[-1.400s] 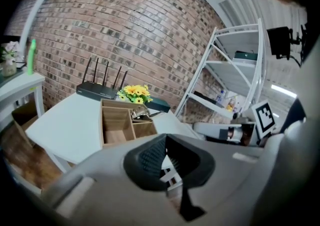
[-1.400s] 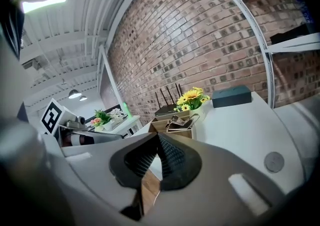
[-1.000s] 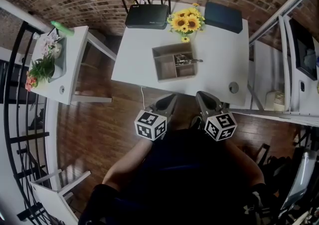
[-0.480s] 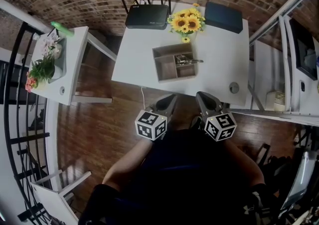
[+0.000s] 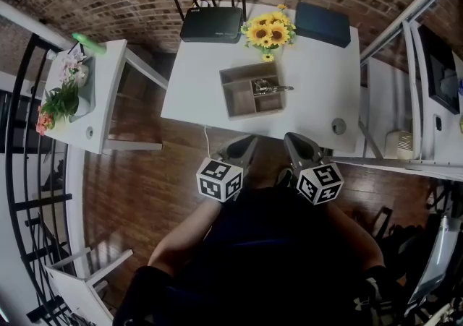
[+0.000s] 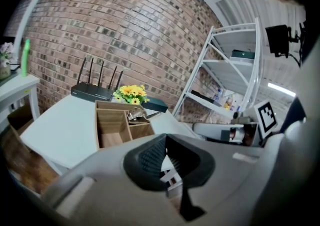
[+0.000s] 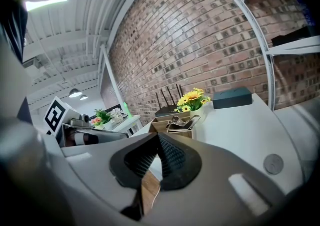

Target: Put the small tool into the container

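The wooden container (image 5: 238, 72) sits mid-table, split into compartments. A small metal tool (image 5: 266, 87) lies in its upper right compartment, its handle sticking out over the right wall. Both grippers hover off the table's front edge, close to my body. My left gripper (image 5: 249, 143) is shut and empty, and so is my right gripper (image 5: 293, 139). In the left gripper view the shut left gripper (image 6: 165, 156) faces the container (image 6: 111, 111) and tool (image 6: 135, 115). In the right gripper view the right gripper (image 7: 157, 142) faces the container (image 7: 161, 126) and tool (image 7: 181, 121).
At the table's back stand a black router (image 5: 211, 24), a sunflower bunch (image 5: 269, 31) and a dark box (image 5: 323, 24). A side table (image 5: 99, 111) with plants and a green bottle (image 5: 90, 42) is left. White shelving (image 5: 423, 79) stands right.
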Available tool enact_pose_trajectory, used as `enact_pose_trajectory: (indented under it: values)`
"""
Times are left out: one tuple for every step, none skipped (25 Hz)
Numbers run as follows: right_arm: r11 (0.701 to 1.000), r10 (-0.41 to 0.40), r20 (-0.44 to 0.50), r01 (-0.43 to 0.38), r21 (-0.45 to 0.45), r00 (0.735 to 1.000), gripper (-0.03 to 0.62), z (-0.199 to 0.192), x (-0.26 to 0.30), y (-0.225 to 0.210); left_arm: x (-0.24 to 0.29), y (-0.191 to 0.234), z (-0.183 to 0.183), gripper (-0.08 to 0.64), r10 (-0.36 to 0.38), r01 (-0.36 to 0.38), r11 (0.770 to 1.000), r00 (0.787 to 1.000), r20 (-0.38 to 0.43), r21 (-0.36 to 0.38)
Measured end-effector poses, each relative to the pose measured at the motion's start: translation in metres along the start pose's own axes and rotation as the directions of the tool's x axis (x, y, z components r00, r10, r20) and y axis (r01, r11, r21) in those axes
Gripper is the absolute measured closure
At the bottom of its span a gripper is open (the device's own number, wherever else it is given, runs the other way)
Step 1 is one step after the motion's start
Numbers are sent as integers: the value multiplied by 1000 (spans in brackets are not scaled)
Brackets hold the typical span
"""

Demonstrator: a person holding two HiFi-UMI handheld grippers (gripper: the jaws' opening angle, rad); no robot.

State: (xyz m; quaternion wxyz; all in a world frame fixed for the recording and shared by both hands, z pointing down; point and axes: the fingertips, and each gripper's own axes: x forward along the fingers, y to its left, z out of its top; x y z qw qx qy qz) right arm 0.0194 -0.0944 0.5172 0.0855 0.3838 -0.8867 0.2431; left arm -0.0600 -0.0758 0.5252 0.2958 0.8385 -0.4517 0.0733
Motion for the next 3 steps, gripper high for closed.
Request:
enact_pose_trajectory:
  values:
    - [1000, 1, 0, -1, 0, 1000, 581, 0, -1, 0, 1, 0, 1, 555, 2, -2, 1000, 1000, 0, 6]
    - [1000, 1, 0, -1, 0, 1000, 581, 0, -1, 0, 1, 0, 2, 555, 4, -4, 1000, 1000, 0, 14]
    - [1000, 2, 0, -2, 0, 1000, 581, 1, -2, -1, 2, 1, 3, 555, 6, -6, 1000, 1000, 0, 22]
